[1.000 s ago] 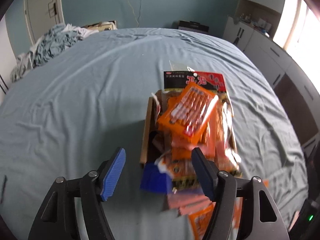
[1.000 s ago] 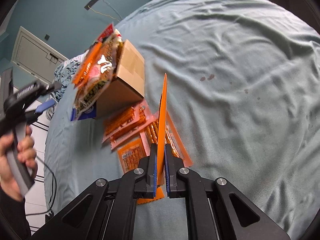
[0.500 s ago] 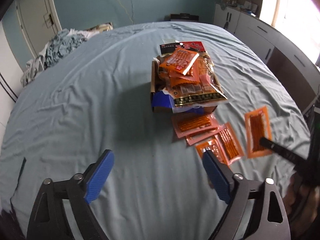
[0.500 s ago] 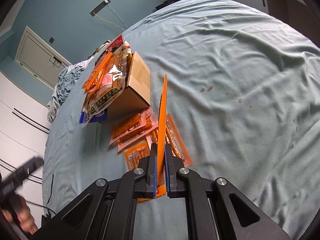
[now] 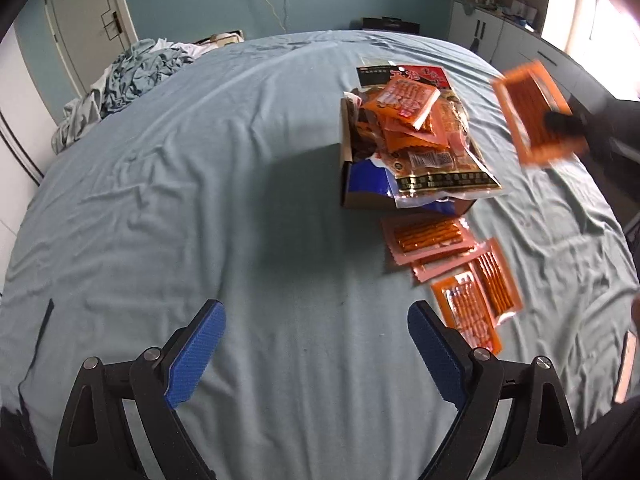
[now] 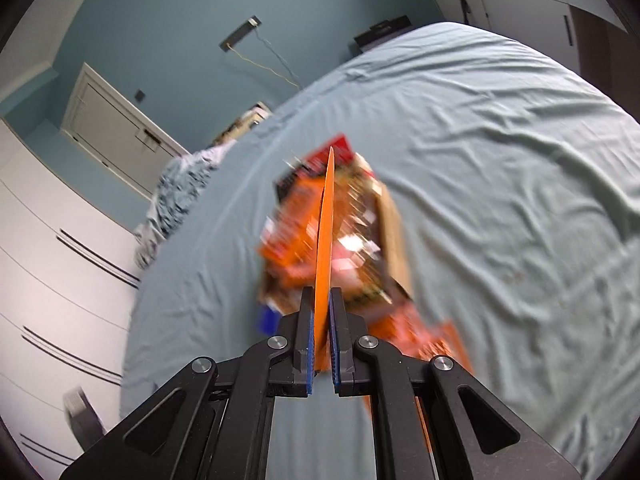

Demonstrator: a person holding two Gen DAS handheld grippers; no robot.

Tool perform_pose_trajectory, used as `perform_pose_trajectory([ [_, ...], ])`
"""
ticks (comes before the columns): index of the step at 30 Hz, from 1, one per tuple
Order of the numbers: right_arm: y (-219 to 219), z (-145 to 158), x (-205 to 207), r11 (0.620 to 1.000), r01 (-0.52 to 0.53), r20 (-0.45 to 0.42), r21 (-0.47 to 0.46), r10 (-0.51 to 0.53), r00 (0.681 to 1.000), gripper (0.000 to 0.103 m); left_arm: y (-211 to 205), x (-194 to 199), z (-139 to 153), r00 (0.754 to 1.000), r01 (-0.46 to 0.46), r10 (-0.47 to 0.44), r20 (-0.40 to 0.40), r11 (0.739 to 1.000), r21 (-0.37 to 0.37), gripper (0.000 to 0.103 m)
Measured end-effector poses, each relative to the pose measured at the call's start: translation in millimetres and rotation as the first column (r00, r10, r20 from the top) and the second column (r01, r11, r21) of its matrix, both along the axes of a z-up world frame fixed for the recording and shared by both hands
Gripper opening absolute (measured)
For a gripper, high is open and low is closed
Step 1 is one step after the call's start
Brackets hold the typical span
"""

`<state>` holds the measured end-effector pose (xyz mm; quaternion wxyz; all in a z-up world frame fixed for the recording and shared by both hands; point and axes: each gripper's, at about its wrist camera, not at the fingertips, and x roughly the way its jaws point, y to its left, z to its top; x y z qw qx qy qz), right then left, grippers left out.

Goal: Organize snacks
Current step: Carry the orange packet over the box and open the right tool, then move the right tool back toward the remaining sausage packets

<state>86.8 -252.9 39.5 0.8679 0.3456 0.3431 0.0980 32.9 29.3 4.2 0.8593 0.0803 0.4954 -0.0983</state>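
A cardboard box point(image 5: 347, 184) heaped with orange and red snack packets stands on the blue bed sheet point(image 5: 240, 216). Just in front of it, three flat orange packets point(image 5: 430, 235) point(image 5: 470, 314) point(image 5: 496, 278) lie on the sheet. My left gripper point(image 5: 314, 312) is open, nothing between its blue pads point(image 5: 196, 354), some way short of the box. My right gripper point(image 6: 320, 294) is shut on a thin orange snack packet point(image 6: 326, 236), seen edge-on and held in the air above the blurred box point(image 6: 394, 240). In the left wrist view that packet point(image 5: 528, 108) hangs to the right of the box.
Crumpled clothes point(image 5: 128, 76) lie at the bed's far left corner. A door point(image 5: 84, 28) and white cabinets point(image 5: 500, 36) stand beyond the bed. White wardrobe fronts point(image 6: 48, 280) line the left in the right wrist view. A dark strip point(image 5: 44, 320) lies near the bed's left edge.
My left gripper drew back from the box and its jaws spread wider. My right gripper lifted the orange packet off the bed, up over the box.
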Motion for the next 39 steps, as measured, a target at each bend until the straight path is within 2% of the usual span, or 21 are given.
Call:
perform_pose_trajectory([
  [5,17,16,53,0.998,-0.044,0.02,0.037,0.044,0.999,0.005,0,2,5,1.0,0.02,-0.02,0.0,0.999,-0.037,0.094],
  [7,21,15,70,0.998,-0.054,0.015,0.044,0.054,0.998,0.005,0,5,7,1.0,0.018,-0.018,0.008,0.999,-0.038,0.094],
  [10,26,6,92,0.992,-0.08,-0.002,0.101,0.081,0.997,0.005,3,8,5,1.0,0.011,-0.012,-0.01,0.998,-0.058,0.094],
  [13,25,-10,113,0.992,-0.078,-0.043,0.101,0.083,0.996,0.005,5,10,2,0.999,0.008,-0.011,-0.034,0.997,-0.081,0.094],
  [17,22,-36,142,0.993,-0.044,-0.128,0.107,0.057,0.99,0.005,5,10,4,1.0,0.01,-0.012,-0.025,0.996,-0.088,0.094],
  [19,24,-43,152,0.992,-0.036,-0.155,0.121,0.055,0.986,0.008,5,11,3,1.0,0.01,-0.013,-0.027,0.995,-0.096,0.094],
  [21,24,-42,153,0.997,-0.028,-0.187,0.074,0.042,0.981,0.016,5,11,1,0.999,0.009,-0.012,-0.038,0.995,-0.095,0.094],
  [23,23,-36,148,1.0,-0.005,-0.193,0.003,0.006,0.981,0.057,5,12,-1,0.999,0.008,-0.012,-0.045,0.996,-0.094,0.094],
  [24,22,-30,141,1.0,0.009,-0.182,-0.026,-0.014,0.983,0.064,5,11,-1,0.999,0.008,-0.012,-0.046,0.996,-0.091,0.094],
  [27,18,-18,116,0.99,0.018,-0.172,-0.139,-0.042,0.984,0.067,2,9,-1,0.999,0.017,-0.02,-0.035,0.997,-0.072,0.094],
  [31,14,-14,59,0.961,-0.032,-0.161,-0.273,-0.013,0.987,0.067,-3,5,-3,0.999,0.025,-0.027,-0.034,0.998,-0.049,0.094],
  [34,14,-24,8,0.901,-0.076,-0.214,-0.428,-0.019,0.977,0.067,-7,3,-5,0.999,0.035,-0.037,-0.033,0.998,-0.042,0.094],
  [37,14,-34,-32,0.8,-0.085,-0.251,-0.594,-0.084,0.964,0.067,-13,-1,-8,0.998,0.048,-0.049,-0.028,0.999,-0.017,0.094],
  [38,12,-38,-43,0.795,-0.064,-0.251,-0.604,-0.113,0.961,0.067,-16,-3,-9,0.998,0.055,-0.056,-0.026,0.998,-0.003,0.094],
  [39,9,-40,-52,0.805,-0.051,-0.252,-0.591,-0.124,0.96,0.067,-19,-5,-11,0.998,0.063,-0.063,-0.023,0.998,0.013,0.094],
])
